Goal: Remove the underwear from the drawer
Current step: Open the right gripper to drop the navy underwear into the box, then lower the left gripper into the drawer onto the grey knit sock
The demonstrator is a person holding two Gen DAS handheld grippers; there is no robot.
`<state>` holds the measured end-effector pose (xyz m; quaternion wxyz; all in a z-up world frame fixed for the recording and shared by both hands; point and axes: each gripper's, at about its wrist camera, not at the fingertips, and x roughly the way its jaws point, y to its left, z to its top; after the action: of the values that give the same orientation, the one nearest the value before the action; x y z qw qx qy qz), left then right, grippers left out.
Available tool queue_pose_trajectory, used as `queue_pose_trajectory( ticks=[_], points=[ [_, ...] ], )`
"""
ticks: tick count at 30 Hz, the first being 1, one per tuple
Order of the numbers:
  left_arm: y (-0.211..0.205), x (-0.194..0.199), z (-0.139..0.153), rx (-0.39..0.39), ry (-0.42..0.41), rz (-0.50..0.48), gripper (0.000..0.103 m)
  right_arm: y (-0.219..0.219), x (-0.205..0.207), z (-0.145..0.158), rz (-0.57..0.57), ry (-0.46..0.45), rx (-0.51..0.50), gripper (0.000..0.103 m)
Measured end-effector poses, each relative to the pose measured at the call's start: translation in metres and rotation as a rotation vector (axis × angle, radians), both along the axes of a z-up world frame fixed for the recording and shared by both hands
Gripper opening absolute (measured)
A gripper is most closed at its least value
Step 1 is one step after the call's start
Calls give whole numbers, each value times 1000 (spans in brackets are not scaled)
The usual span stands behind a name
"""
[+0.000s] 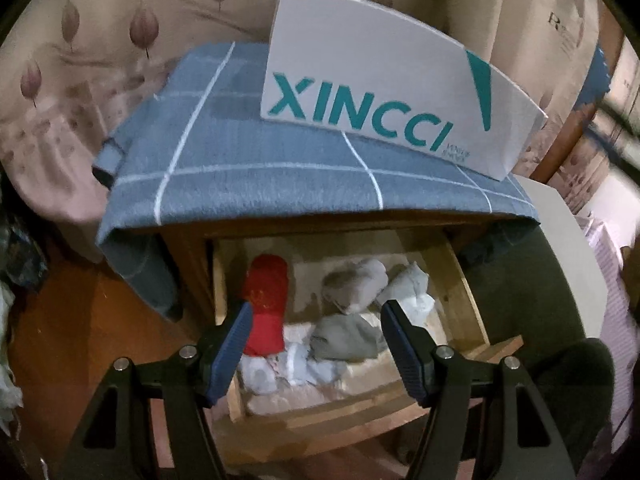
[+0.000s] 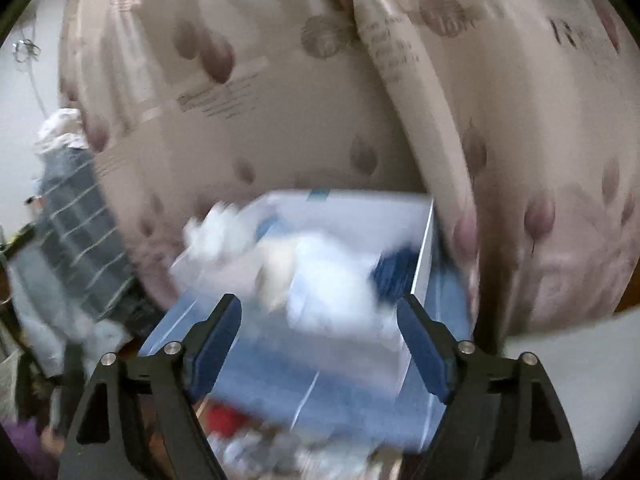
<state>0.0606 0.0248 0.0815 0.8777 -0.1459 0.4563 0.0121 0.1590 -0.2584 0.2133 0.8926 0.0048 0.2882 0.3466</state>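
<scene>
In the left wrist view an open wooden drawer (image 1: pixel 472 304) holds rolled underwear: a red piece (image 1: pixel 267 304), grey rolls (image 1: pixel 354 286), a grey-green piece (image 1: pixel 346 338) and white pieces (image 1: pixel 288 368). My left gripper (image 1: pixel 316 344) is open and empty, hovering just above the drawer's front half. The right wrist view is blurred. My right gripper (image 2: pixel 320 344) is open and empty above a white box (image 2: pixel 420 256) that holds white and dark blue cloth (image 2: pixel 332 284). The red piece (image 2: pixel 224 418) shows low in that view.
A blue checked cloth (image 1: pixel 256 172) covers the cabinet top. A white box marked XINCCI (image 1: pixel 384 92) stands on it. A floral curtain (image 1: pixel 80 80) hangs behind. A white surface (image 1: pixel 568 248) lies to the right. The floor is orange-brown wood (image 1: pixel 80 320).
</scene>
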Motion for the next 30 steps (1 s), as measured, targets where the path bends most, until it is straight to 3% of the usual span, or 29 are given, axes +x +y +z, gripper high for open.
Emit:
queue_pose_trajectory(
  ticks=[6, 11, 21, 30],
  points=[
    [-9, 13, -20, -104, 91, -5, 68, -41, -33, -62, -5, 170, 55, 78],
    [-33, 30, -43, -27, 147, 4, 68, -56, -40, -57, 25, 150, 99, 82],
    [-76, 71, -105, 149, 396, -152, 68, -84, -35, -58, 27, 197, 227, 84],
    [-84, 100, -133, 157, 463, -175, 68, -92, -31, -64, 40, 226, 268, 90]
  ],
)
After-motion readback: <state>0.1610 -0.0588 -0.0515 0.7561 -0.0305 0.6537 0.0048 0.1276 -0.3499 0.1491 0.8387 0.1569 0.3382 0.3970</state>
